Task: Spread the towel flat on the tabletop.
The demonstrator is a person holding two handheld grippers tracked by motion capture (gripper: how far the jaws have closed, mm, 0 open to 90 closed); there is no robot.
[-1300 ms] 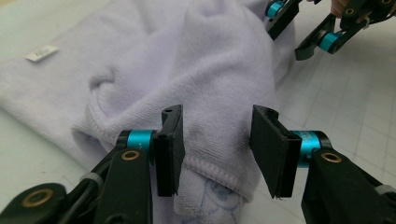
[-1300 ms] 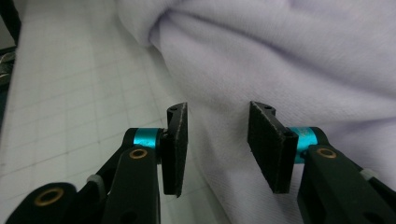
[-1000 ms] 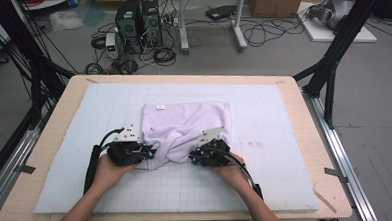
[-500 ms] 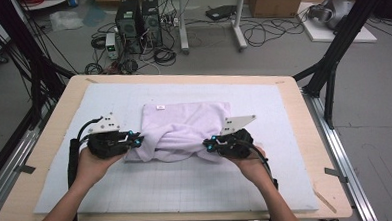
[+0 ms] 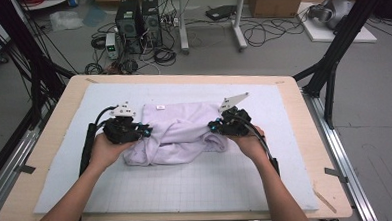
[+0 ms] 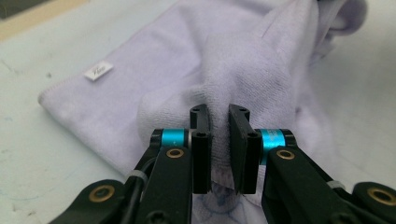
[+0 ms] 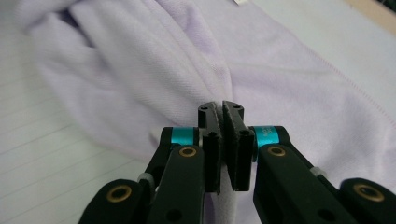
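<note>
The lavender towel [image 5: 177, 134], soft, light and floppy, sags between the left gripper [image 5: 146, 131] and right gripper [image 5: 212, 126], each clenched on a bunched edge, the best hold.

Both forearms reach forward, hands well apart. Left claw [image 5: 146, 130] points inward toward the right one, jaws pinched nearly together on cloth. Right claw [image 5: 212, 126] mirrors it, jaws pressed almost closed on a fold.

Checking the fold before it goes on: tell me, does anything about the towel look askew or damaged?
No damage shows. The lilac towel is bunched, its front edge rumpled, pinched by the left gripper and right gripper.
</note>
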